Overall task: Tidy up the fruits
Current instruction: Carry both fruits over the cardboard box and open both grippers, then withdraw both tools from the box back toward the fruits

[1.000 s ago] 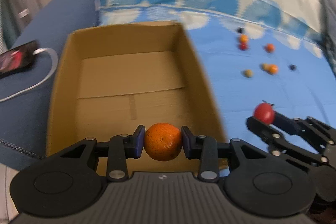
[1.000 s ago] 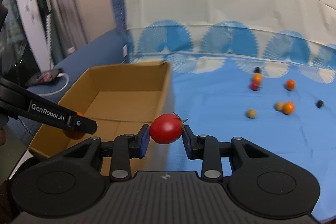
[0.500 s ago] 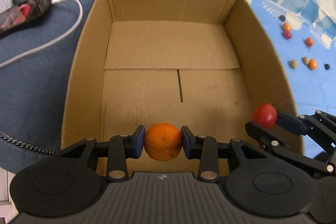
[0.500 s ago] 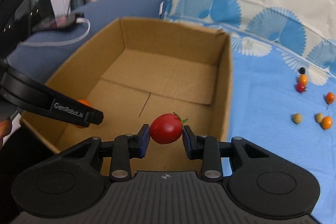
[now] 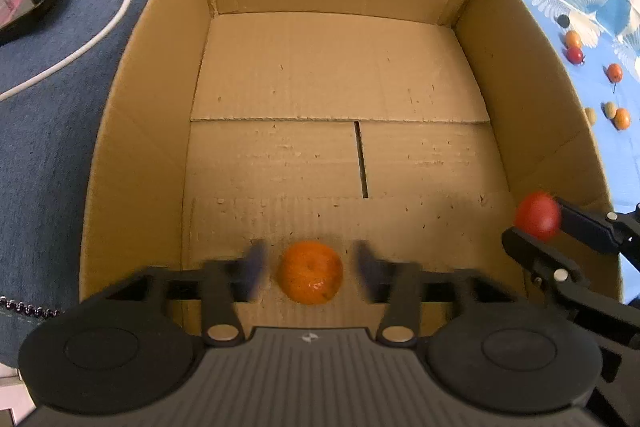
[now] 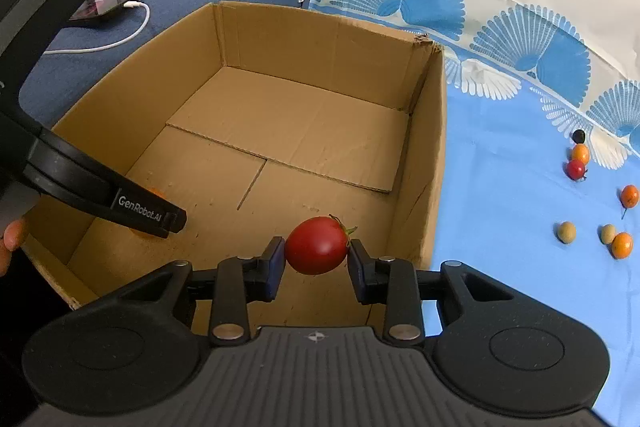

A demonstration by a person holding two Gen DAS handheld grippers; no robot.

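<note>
- The left gripper [image 5: 308, 267] points steeply down into the cardboard box [image 5: 136, 131]; its jaws have just been opening and now stand wide, their blurred pads clear of the orange [image 5: 311, 272] on both sides.
- The orange sits between those pads near the box's near wall; whether it rests on the box floor cannot be told.
- The right gripper [image 6: 316, 259] hangs over the near right corner of the same box. Its jaws have just been opening; the tomato [image 6: 317, 245] is between them, with a thin gap showing at each pad, so it appears let go.
- In the right wrist view, a left gripper finger marked "GenRobot.AI" crosses the box's left side, with a sliver of orange showing behind it.
- The box stands on a bed, at the edge of a blue sheet [image 6: 500, 195] with a fan pattern.
- On the sheet, well to the right of the box, lie 7 small fruits [image 6: 576, 169]: orange, red, tan and black.
- Left of the box, on a dark blue cover, a phone [image 6: 106, 4] lies plugged into a white cable [image 5: 112, 23].
</note>
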